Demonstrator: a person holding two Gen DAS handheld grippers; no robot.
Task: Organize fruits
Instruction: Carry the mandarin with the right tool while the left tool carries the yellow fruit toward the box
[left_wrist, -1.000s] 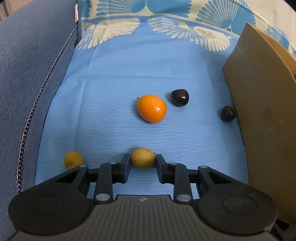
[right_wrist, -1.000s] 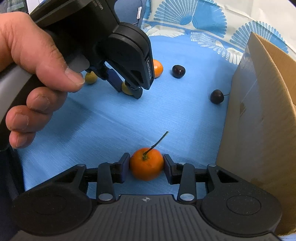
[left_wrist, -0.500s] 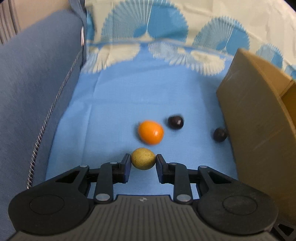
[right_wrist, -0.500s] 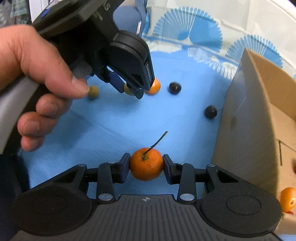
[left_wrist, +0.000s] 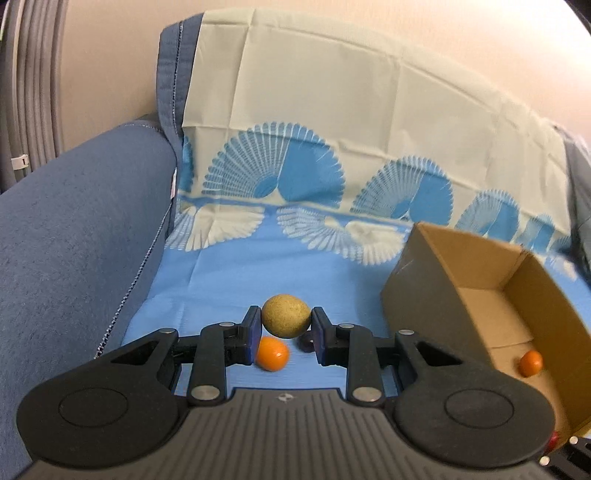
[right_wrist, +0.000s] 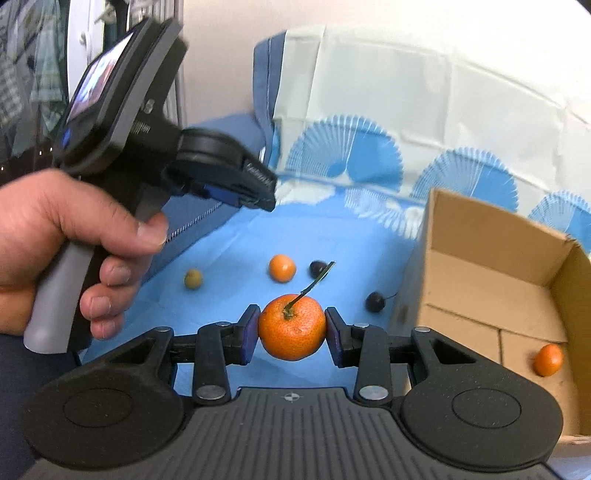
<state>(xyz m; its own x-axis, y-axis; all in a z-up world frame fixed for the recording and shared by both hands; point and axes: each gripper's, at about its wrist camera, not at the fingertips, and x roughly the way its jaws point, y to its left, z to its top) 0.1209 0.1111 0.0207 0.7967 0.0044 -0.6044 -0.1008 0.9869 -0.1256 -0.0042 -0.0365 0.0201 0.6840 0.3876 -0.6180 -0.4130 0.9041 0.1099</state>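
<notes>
Both grippers were carrying fruit off the cloth (right_wrist: 258, 236): left gripper (left_wrist: 285, 322) fingers clamped a yellow fruit (left_wrist: 285, 316), right gripper (right_wrist: 291, 326) fingers a tangerine (right_wrist: 291, 326). Next move likely needed: swing over the box (right_wrist: 480, 273) at the cloth's right edge, then release.

A blue cloth (right_wrist: 240, 254) covers the sofa seat; a cardboard box (right_wrist: 480, 258) rests at three o'clock, with an orange kumquat (right_wrist: 282, 268), green fruit (right_wrist: 193, 278) and two dark cherries (right_wrist: 375, 301) scattered centrally.
</notes>
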